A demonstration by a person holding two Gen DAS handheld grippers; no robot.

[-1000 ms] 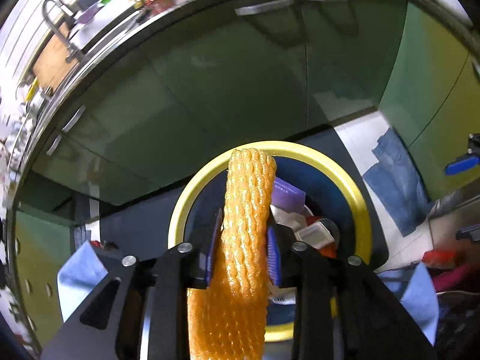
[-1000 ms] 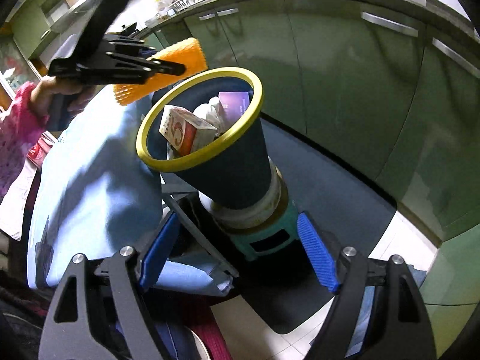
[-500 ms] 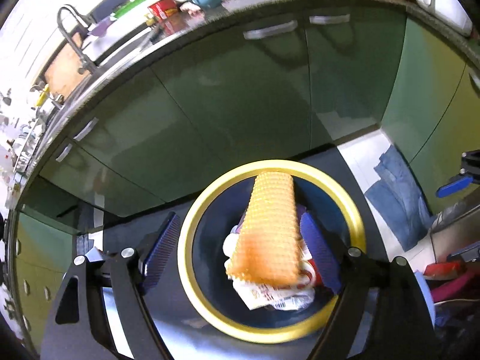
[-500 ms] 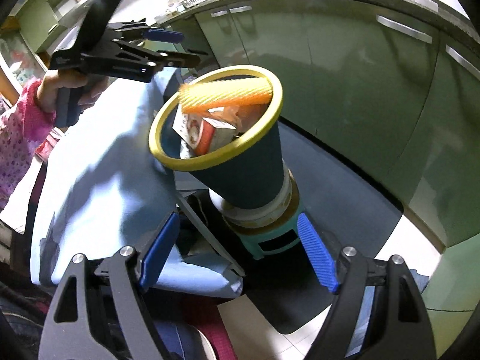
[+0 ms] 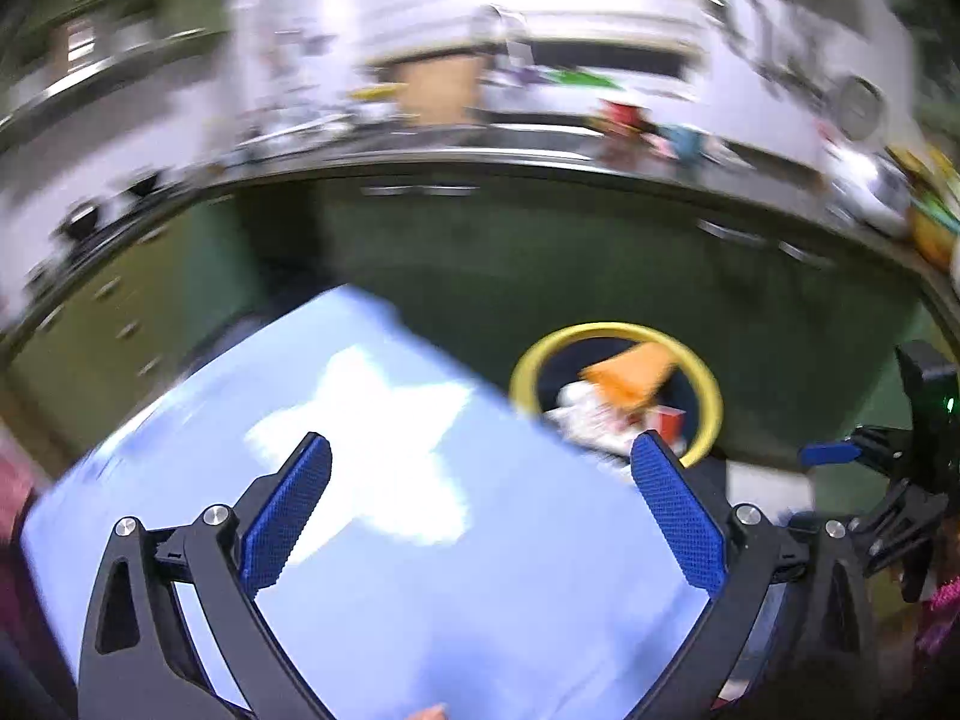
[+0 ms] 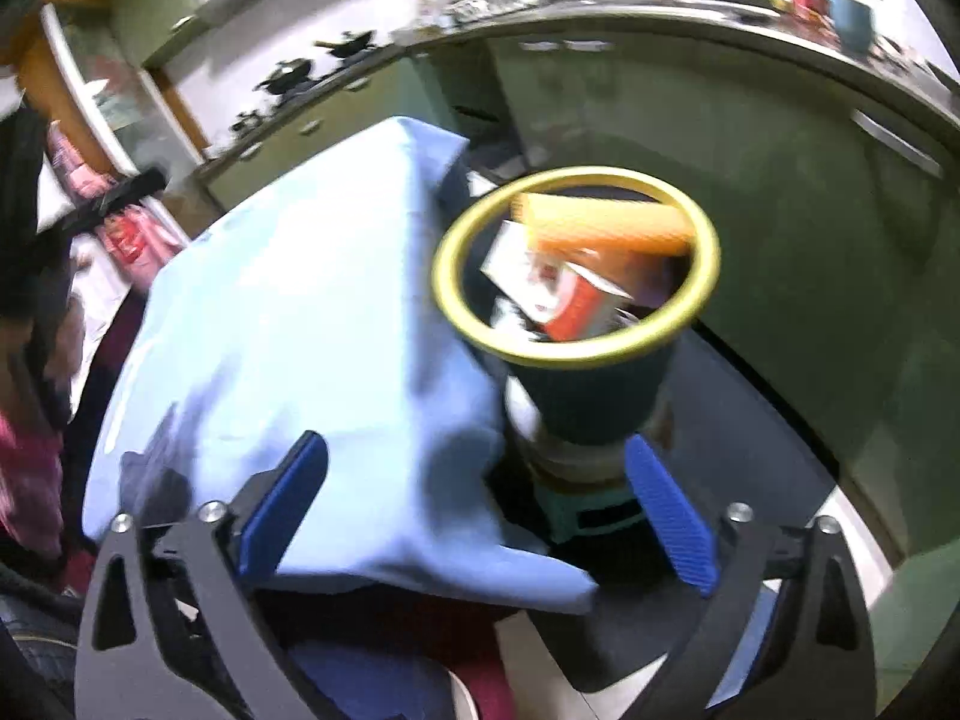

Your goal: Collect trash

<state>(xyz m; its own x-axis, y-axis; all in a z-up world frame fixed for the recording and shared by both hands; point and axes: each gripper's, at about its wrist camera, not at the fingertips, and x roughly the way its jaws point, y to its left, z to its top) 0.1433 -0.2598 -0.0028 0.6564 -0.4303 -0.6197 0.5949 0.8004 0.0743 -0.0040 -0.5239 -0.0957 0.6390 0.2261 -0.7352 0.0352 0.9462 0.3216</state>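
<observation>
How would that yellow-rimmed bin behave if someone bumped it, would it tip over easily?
Probably yes. The bin flares wide at its yellow rim and narrows toward a small base, so it looks top-heavy. The orange foam net and cartons sit high near the rim, likely light, adding little stabilising weight. It also seems perched on a teal stand.

**A green kitchen, blurred at the edges**

Glossy dark green cabinet fronts (image 6: 750, 192) with slim metal bar handles (image 6: 897, 144) run beneath a long cluttered countertop (image 5: 510, 138). White horizontally lined wall cladding (image 5: 510, 6) glares brightly above it. A pale blue cloth (image 6: 300, 312) covers a piece of furniture nearby. The floor shows a dark mat (image 6: 738, 438) beside pale tile (image 6: 864, 534).
</observation>
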